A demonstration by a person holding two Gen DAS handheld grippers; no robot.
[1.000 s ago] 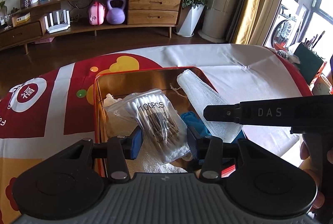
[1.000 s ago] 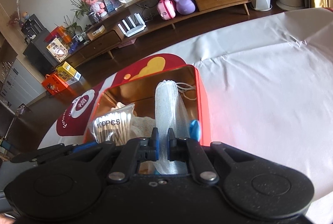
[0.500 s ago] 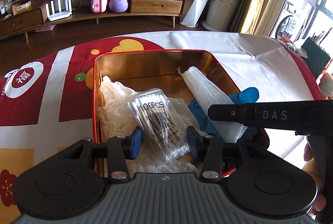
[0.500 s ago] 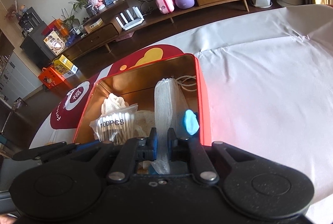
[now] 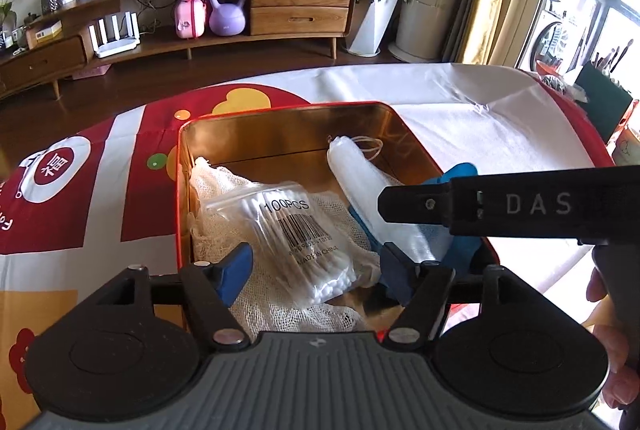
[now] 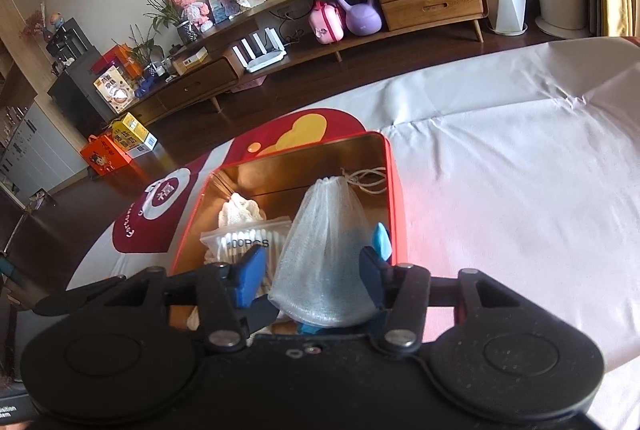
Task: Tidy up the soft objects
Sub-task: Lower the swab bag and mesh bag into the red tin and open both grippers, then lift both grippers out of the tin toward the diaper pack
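Observation:
A red tin box [image 5: 280, 109] [image 6: 394, 198] with a gold inside sits on the table. In it lie white gauze cloth [image 5: 224, 190] [image 6: 240, 210], a clear bag of cotton swabs [image 5: 296, 234] [image 6: 248, 240], a white mesh drawstring pouch [image 5: 368, 190] [image 6: 328, 250] and a blue glove [image 5: 460, 174] [image 6: 382, 240]. My left gripper [image 5: 316, 270] is open, its fingers on either side of the swab bag. My right gripper [image 6: 312, 278] is open, its fingers apart on either side of the pouch. Its side shows in the left wrist view [image 5: 520, 202].
The table wears a red, yellow and white cloth [image 5: 80, 198] on the left and a white cover [image 6: 520, 190] on the right. A dark holder with tools [image 5: 600, 102] stands at the far right edge. A wooden sideboard [image 5: 240, 14] stands beyond the floor.
My right gripper has opened and let go of the mesh pouch, which now lies in the tin. Both grippers have pulled back a little from the tin.

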